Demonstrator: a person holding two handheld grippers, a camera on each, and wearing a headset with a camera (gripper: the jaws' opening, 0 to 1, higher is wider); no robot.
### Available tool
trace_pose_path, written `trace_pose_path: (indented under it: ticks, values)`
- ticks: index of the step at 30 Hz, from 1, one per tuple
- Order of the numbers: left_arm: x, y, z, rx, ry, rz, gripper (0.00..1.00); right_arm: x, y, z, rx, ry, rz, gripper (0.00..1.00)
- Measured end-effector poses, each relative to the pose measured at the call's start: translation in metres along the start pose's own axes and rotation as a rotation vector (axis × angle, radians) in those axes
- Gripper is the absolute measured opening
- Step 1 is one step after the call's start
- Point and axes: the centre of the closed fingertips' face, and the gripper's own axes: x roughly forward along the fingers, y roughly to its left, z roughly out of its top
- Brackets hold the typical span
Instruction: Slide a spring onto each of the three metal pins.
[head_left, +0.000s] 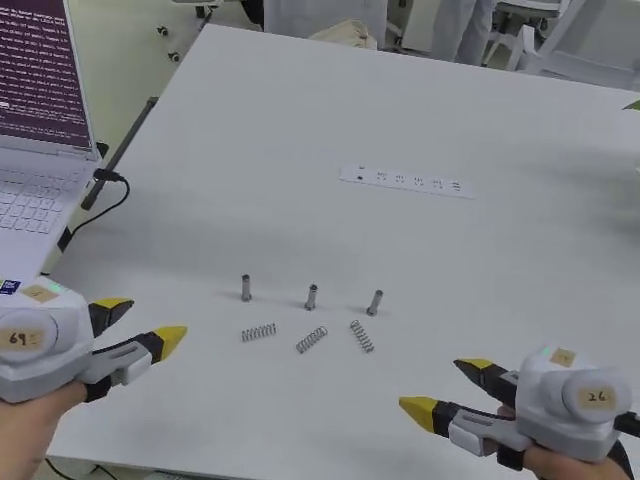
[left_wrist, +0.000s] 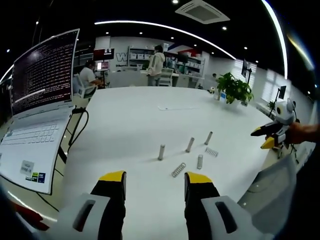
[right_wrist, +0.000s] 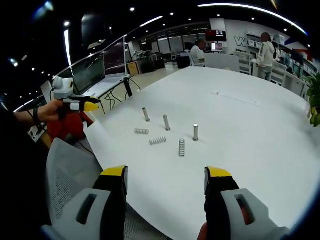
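Note:
Three short metal pins stand upright in a row on the white table: left pin (head_left: 246, 287), middle pin (head_left: 311, 296), right pin (head_left: 374, 302). Just in front of them lie three loose springs: left spring (head_left: 259, 332), middle spring (head_left: 311, 339), right spring (head_left: 361, 336). The pins (left_wrist: 190, 145) and springs (left_wrist: 178, 169) also appear in the left gripper view, and the pins (right_wrist: 166, 122) and springs (right_wrist: 157, 141) in the right gripper view. My left gripper (head_left: 141, 325) hovers open at the near left. My right gripper (head_left: 445, 388) hovers open at the near right. Both hold nothing.
An open laptop (head_left: 35, 120) sits at the table's left edge with a black cable (head_left: 100, 205) beside it. A white power strip (head_left: 405, 182) lies beyond the pins. The table's near edge runs just under both grippers. People and chairs stand far behind.

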Motion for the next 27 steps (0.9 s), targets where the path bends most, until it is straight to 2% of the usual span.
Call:
trace_pose_path:
  ticks: [6, 15, 27]
  values:
    - [-0.003, -0.003, 0.002, 0.015, -0.002, -0.024, 0.43, -0.003, -0.002, 0.002, 0.007, -0.008, -0.020, 0.61]
    - [-0.001, -0.006, -0.003, 0.032, 0.021, -0.057, 0.44, -0.009, 0.000, -0.007, 0.033, -0.002, -0.043, 0.61]
    - [0.007, -0.007, 0.006, 0.059, 0.020, -0.090, 0.44, -0.011, 0.001, -0.003, 0.042, -0.012, -0.062, 0.61]
